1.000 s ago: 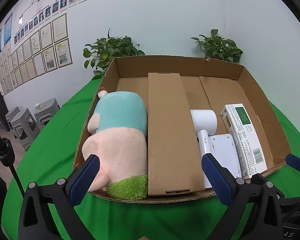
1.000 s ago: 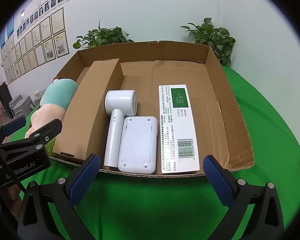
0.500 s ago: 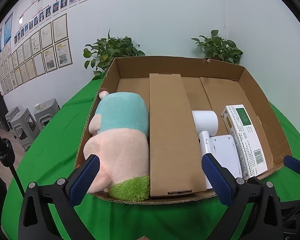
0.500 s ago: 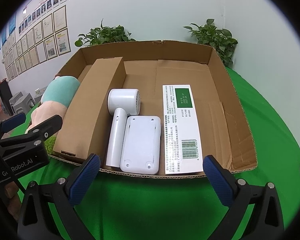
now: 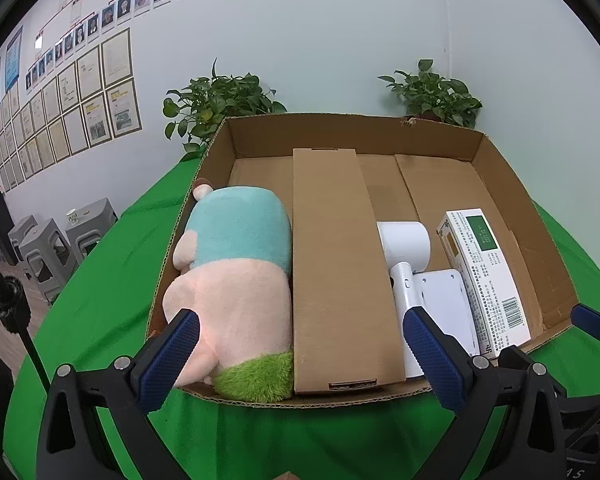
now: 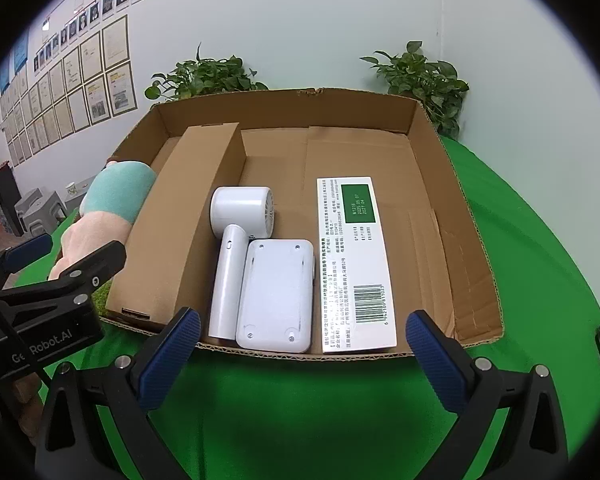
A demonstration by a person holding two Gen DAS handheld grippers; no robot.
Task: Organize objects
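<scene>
1. Shallow open corrugated cardboard tray (image 5: 516,184), on the green-cloth counter (image 6: 340,412). It holds every item below. Stiff but light, I judge; no need to lift it.

2. Pink-and-teal plush toy with green fuzzy end (image 5: 236,276), lying lengthwise in the tray's left bay, pressed against the left wall and the divider. Soft and light, and it will squash under the pads, so I would pinch deep across the pink midsection.

3. Long plain brown cardboard box (image 5: 336,276), lying lengthwise between the plush and the white goods and serving as a divider. Rigid-walled and probably hollow; I would grip across its narrow width near the front end.

4. White printed carton with green panel and barcode (image 6: 354,260), flat on the tray floor, rightmost item. Light, smooth-faced, edges crushable. I would take it by the long sides.

5. White handheld hair dryer (image 6: 236,256), barrel toward the back and handle toward me, touching the flat case. Hard, slick plastic, moderately heavy by my estimate. The handle is the hold.

6. White rounded flat plastic case (image 6: 276,296), between dryer and carton. Smooth and low-lying; an edge grip only.

7. Left tongs (image 5: 300,360): spread wide and empty, hovering at the tray's near edge.

8. Right tongs (image 6: 300,356): likewise spread, empty, in front of the white goods.
</scene>
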